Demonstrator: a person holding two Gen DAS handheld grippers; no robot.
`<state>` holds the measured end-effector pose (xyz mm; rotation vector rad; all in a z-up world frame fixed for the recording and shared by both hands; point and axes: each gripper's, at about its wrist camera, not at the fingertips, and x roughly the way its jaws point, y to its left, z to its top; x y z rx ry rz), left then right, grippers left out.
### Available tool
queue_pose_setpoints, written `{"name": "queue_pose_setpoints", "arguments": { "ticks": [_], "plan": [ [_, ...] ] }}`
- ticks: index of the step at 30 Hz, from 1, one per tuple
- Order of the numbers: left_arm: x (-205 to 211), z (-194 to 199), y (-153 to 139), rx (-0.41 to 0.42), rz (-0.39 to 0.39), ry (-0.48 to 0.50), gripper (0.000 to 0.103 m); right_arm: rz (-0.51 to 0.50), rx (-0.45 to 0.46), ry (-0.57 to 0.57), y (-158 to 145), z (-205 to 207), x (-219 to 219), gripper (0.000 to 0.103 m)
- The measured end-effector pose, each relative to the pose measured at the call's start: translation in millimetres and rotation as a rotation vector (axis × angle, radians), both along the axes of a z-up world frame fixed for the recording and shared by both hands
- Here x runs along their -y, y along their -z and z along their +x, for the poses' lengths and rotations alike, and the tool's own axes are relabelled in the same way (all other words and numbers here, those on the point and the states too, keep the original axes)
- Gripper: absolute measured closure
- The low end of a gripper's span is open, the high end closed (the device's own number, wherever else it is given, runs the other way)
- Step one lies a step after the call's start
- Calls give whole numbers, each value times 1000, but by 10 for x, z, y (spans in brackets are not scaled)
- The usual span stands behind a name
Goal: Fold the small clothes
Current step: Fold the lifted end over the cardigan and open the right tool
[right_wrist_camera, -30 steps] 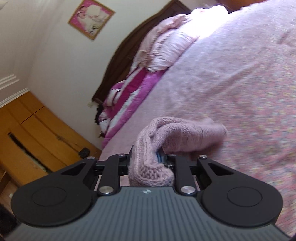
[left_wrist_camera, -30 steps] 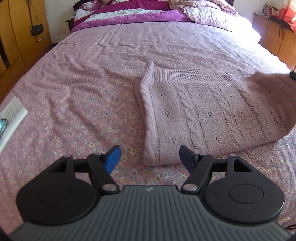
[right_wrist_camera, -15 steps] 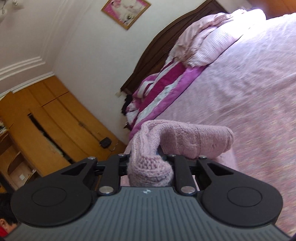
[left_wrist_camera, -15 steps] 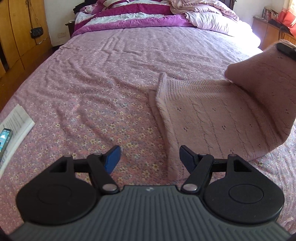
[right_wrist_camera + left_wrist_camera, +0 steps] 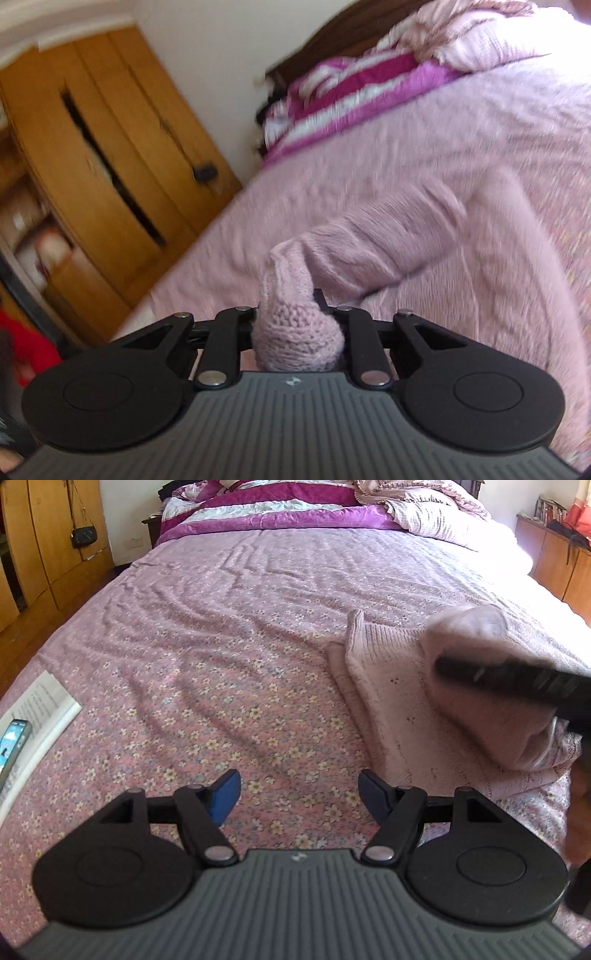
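Two tools work here: the right tool (image 5: pixel 295 325) is clamped on a fold of the pink knitted sweater (image 5: pixel 402 709) lying on the bed (image 5: pixel 229 635) ahead of it, probably to carry that edge across, while the left tool (image 5: pixel 298 794) waits wide open and empty beside the garment.

We count one sweater (image 5: pixel 388 701) on the one bed (image 5: pixel 240 635), right of its middle, and two grippers: the left (image 5: pixel 297 792) over the bed's near edge with its two blue pads (image 5: pixel 225 794) apart, the right (image 5: pixel 295 317) pinching a bunch of the knit above the bed. We see one phone (image 5: pixel 13 744) and one open booklet (image 5: pixel 40 705) at the bed's left edge, one striped quilt (image 5: pixel 266 509) and one pale blanket (image 5: pixel 436 509) at its head, and one small black bag (image 5: pixel 84 536) hanging on the wardrobe left of the bed
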<state>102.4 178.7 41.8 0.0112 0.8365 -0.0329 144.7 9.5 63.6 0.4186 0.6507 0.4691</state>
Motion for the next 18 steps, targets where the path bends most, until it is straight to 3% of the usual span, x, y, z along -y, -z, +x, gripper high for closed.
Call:
{"name": "queue_pose_setpoints", "arguments": {
  "ticks": [3, 8, 11, 18],
  "plan": [
    [-18, -22, 23, 4, 17, 1, 31, -3, -18, -3, 85, -24, -130, 75],
    [-79, -22, 22, 19, 4, -37, 31, 17, -24, -30, 51, -24, -190, 48],
    [-111, -32, -15, 35, -30, -56, 31, 40, -28, -55, 9, -57, -136, 39],
    [-98, -92, -148, 93, -42, -64, 31, -2, -10, -120, -182, -331, 191, 36]
  ]
}}
